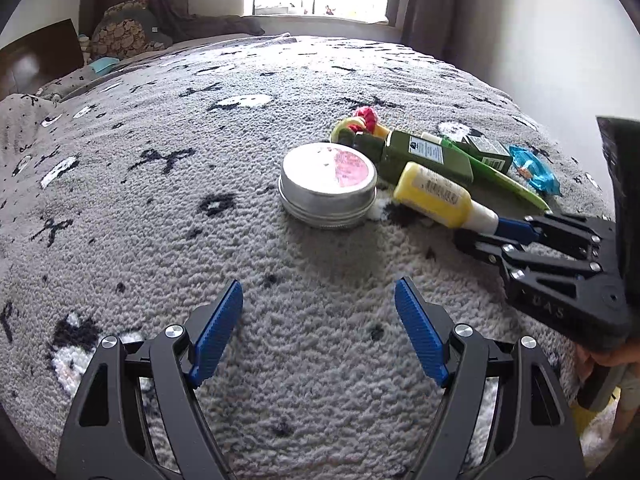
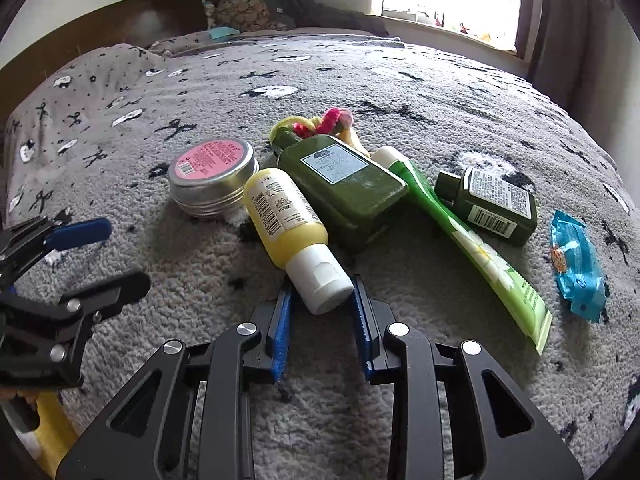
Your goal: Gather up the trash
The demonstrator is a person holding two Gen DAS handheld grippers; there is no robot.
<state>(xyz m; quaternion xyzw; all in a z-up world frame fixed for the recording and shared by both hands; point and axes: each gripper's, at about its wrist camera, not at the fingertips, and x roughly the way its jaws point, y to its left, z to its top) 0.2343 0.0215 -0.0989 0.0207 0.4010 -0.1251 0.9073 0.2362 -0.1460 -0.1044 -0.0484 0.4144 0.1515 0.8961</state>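
Open grey fleece blanket ahead of left gripper. Blocked beyond by round silver tin, flanked by small yellow bottle.

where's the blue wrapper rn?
Far right of the pile in the right wrist view: blue wrapper lies flat on the blanket, just right of the small green bottle, clear of both grippers.

left gripper open above blanket | right gripper at yellow bottle cap | tin beside bottle
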